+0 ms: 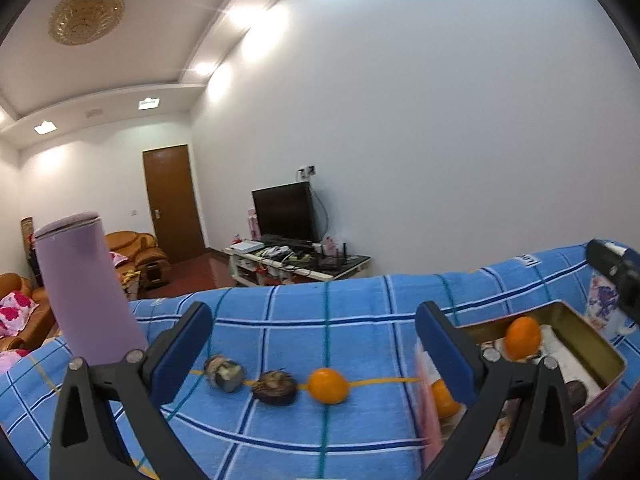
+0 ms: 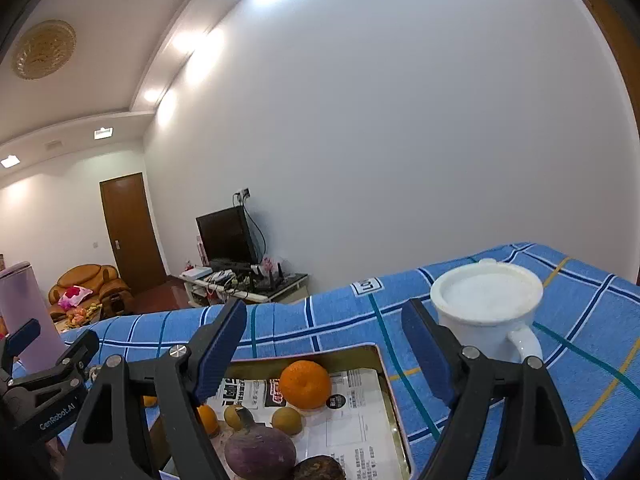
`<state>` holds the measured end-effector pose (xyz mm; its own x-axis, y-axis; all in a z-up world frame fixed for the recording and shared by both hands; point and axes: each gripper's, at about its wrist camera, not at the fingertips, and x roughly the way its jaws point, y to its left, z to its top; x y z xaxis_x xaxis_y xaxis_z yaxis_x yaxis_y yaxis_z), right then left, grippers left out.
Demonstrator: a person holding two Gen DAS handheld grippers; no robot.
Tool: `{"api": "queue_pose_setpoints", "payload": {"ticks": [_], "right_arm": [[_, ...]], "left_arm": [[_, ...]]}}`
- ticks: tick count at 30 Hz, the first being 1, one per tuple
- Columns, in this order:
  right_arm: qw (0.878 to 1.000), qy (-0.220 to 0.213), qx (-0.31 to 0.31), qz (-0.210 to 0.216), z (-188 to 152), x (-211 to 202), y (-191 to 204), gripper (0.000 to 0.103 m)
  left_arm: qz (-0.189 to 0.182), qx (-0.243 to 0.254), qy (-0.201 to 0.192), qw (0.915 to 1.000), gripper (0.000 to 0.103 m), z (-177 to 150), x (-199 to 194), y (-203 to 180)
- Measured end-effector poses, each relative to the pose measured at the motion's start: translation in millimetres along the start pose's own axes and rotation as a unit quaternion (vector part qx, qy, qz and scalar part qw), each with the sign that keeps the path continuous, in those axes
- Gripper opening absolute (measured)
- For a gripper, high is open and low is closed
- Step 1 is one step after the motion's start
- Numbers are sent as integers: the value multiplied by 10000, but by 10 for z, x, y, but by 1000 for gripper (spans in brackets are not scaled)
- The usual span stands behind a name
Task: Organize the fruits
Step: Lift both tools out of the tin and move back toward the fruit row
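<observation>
Two grippers were held wide open with nothing between their pads: the left gripper (image 1: 314, 344) beside the tin box (image 2: 384, 364), the right gripper (image 2: 324, 344) above it. Inside the box an orange (image 2: 305, 384), a purple fruit (image 2: 260, 454) and small brown fruits (image 2: 286, 420) were seen. Left of the box, another orange (image 1: 328, 385) and two dark fruits (image 1: 275, 388) were laid on the blue checked cloth (image 1: 360, 320).

The right gripper (image 2: 324, 344) hung with its jaws spread wide and empty above a gold tin box (image 2: 394, 412). Inside lay an orange (image 2: 305, 384), a purple fruit (image 2: 260, 454) and two small brown fruits (image 2: 286, 420). A white mug (image 2: 486, 308) stood just beside the box on the blue checked cloth (image 2: 580, 320).
</observation>
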<state>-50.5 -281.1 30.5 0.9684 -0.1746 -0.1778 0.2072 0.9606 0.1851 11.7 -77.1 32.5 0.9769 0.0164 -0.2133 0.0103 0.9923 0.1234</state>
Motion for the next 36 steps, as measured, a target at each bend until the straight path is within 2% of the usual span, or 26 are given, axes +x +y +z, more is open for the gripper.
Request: {"api": "queue_pose_setpoints", "payload": {"ticks": [8, 21, 25, 32, 36], "right_arm": [[9996, -237, -169, -44, 1, -150, 98, 81], [9996, -179, -162, -120, -29, -197, 143, 81], [9995, -177, -235, -118, -43, -229, 215, 81], [9996, -169, -176, -147, -61, -282, 225, 81], [9996, -142, -136, -202, -79, -316, 255, 81]], "left_arm": [[105, 131, 109, 9998, 103, -146, -23, 44], [-47, -150, 503, 9986, 103, -218, -21, 156], [-337, 34, 605, 9976, 103, -238, -49, 142], [-683, 882, 876, 9899, 103, -305, -5, 64], [-742, 925, 913, 9887, 103, -303, 34, 95]]}}
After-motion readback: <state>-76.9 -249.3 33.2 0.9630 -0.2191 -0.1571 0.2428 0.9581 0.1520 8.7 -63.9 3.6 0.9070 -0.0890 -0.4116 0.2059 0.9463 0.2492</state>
